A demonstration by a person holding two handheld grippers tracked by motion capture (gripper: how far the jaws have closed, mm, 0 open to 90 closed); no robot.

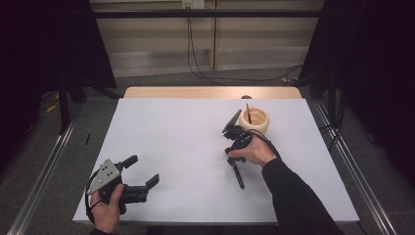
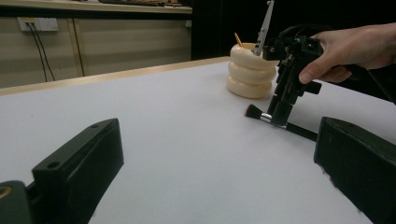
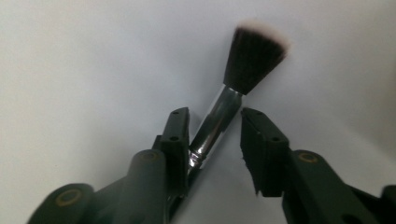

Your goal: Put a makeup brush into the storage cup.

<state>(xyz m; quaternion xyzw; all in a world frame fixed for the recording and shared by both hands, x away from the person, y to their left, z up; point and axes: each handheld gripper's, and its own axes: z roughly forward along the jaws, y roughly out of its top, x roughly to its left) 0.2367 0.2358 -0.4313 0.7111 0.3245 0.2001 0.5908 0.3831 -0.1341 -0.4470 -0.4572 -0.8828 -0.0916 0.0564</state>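
- A black-bristled makeup brush with a silver metal ferrule and a slim black handle (image 1: 238, 175) is seen lying flat on the white desk (image 1: 171, 142), right of centre, its handle pointing toward the person's edge.
- In the right gripper view the brush head (image 3: 253, 58) is shown fanned out on the white surface, the ferrule running down between the two black jaws.
- The right tongs (image 1: 231, 152) are held point-down over the brush by the person's right hand (image 1: 254, 151) — the jaws stand apart, one on each side of the ferrule; the near jaw looks to be touching or just beside the metal, the other is clear of it, so the brush is not clamped.
- In the left gripper view the same tongs (image 2: 279, 122) are seen set down on the brush just behind its bristles (image 2: 253, 112).
- A cream-coloured ribbed round holder (image 1: 253, 120) stands upright just beyond the right tongs, with a thin dark stick inside it; it is apart from the brush.
- The left tongs (image 1: 143, 172) are held low near the front left corner of the desk by the left hand (image 1: 107, 204) — jaws wide apart, nothing between them, well away from the brush.
- A dark sleeve (image 1: 293, 196) covers the right forearm.
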